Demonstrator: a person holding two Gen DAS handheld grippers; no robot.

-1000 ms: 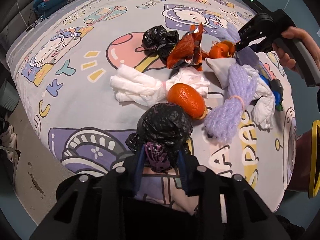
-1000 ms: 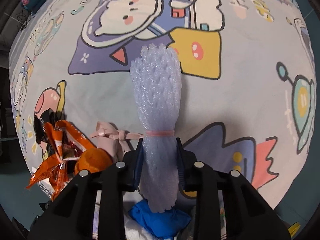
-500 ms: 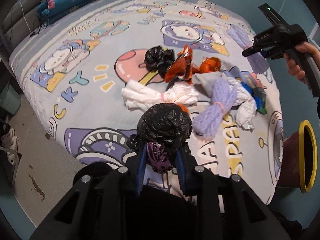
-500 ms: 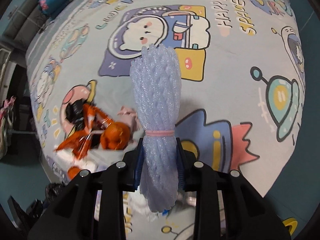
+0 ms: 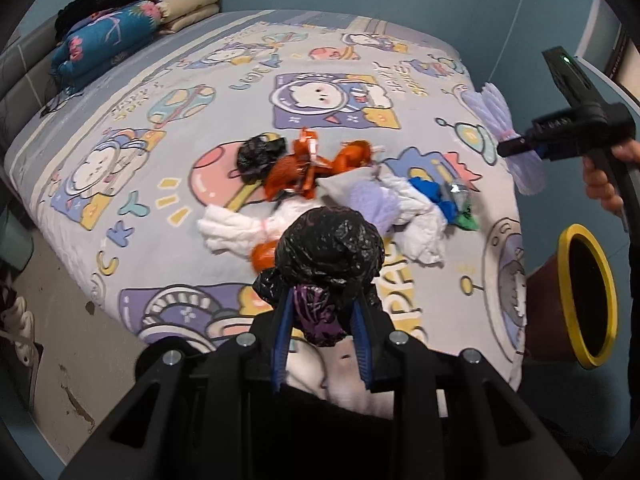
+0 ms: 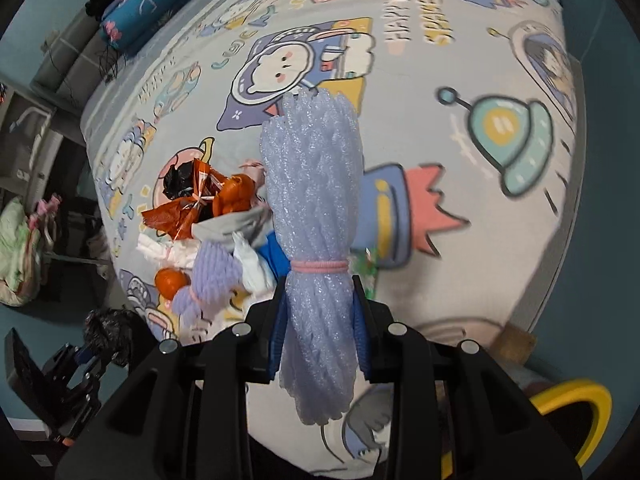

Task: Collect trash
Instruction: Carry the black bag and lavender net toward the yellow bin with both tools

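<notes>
My left gripper [image 5: 322, 308] is shut on a knotted black plastic bag [image 5: 332, 244], held above the bed's near edge. My right gripper [image 6: 320, 296] is shut on a lavender foam-net bundle [image 6: 314, 200] tied with a pink band, held above the bed's right side; it also shows in the left wrist view [image 5: 516, 144]. A pile of trash lies on the cartoon-print bed sheet [image 5: 160, 128]: another black bag [image 5: 256, 156], an orange wrapper [image 5: 296, 168], white tissue [image 5: 236, 228], a second foam bundle [image 6: 208, 276], blue and green scraps [image 5: 436, 196], an orange fruit [image 6: 172, 282].
A brown bin with a yellow rim [image 5: 584, 296] stands beside the bed at the right; its rim also shows in the right wrist view [image 6: 576, 400]. Folded blankets and pillows [image 5: 112, 36] lie at the bed's far left. Bare floor [image 5: 52, 320] and shoes lie to the left.
Both grippers have risen and pulled back from the pile with their loads. The right gripper has moved right, toward the bin side. The bin has come into view.
</notes>
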